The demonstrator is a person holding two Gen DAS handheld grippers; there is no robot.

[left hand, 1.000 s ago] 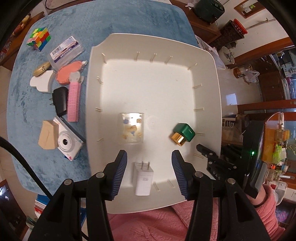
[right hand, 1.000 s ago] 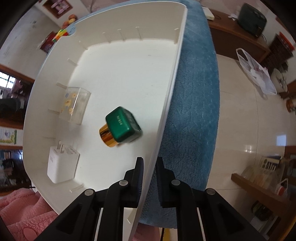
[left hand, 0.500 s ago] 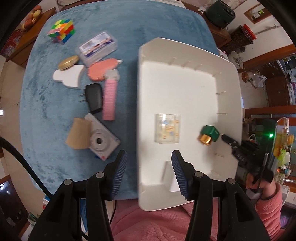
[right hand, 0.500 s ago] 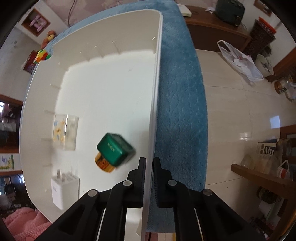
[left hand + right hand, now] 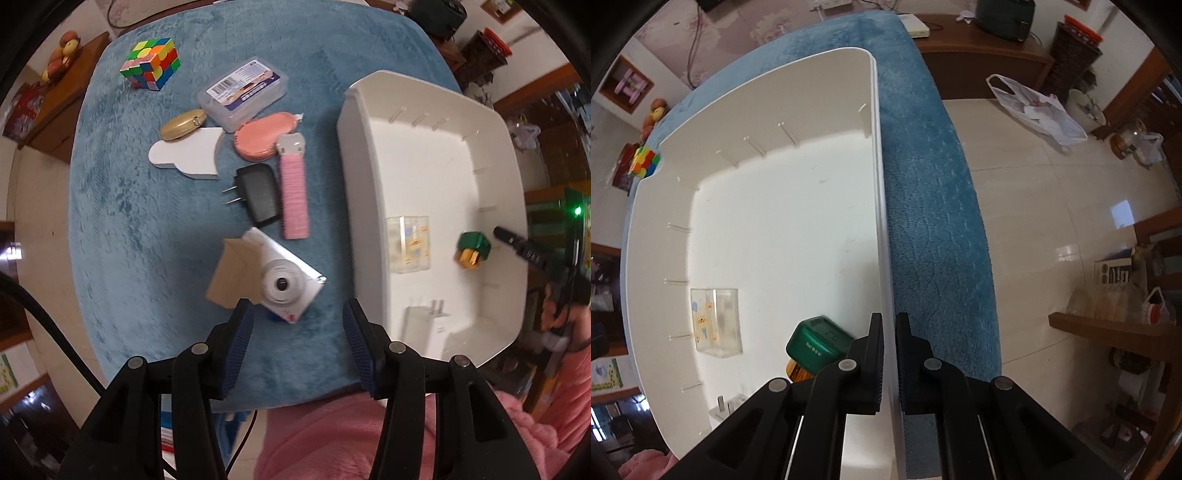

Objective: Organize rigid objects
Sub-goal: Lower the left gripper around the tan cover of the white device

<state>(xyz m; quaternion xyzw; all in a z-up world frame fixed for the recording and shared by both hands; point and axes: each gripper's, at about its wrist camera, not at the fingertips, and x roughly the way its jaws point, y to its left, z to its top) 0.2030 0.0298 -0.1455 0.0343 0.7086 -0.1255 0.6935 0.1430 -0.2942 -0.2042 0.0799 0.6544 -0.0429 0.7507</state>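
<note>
A white tray (image 5: 364, 206) lies on the right of the blue table cover, holding a clear block (image 5: 408, 243), a green and gold bottle (image 5: 472, 249) and a white charger (image 5: 424, 326). My right gripper (image 5: 889, 321) is shut on the tray's right wall (image 5: 877, 184), with the green bottle (image 5: 816, 345) just inside it; the left wrist view shows its tip (image 5: 506, 232) too. My left gripper (image 5: 298, 308) hangs open over the cover left of the tray, just below a white camera (image 5: 286, 286), with nothing between its fingers.
Left of the tray lie a tan piece (image 5: 231, 275), black adapter (image 5: 258, 194), pink comb (image 5: 293, 190), pink heart case (image 5: 264, 136), white cloud shape (image 5: 188, 157), gold compact (image 5: 183, 124), clear box (image 5: 242, 92) and colour cube (image 5: 151, 64). A pink sleeve fills the near edge.
My left gripper moved left, from over the charger in the tray to over the cover beside the camera. The right jaws closed onto the tray wall, and the bottle slid nearer them.
</note>
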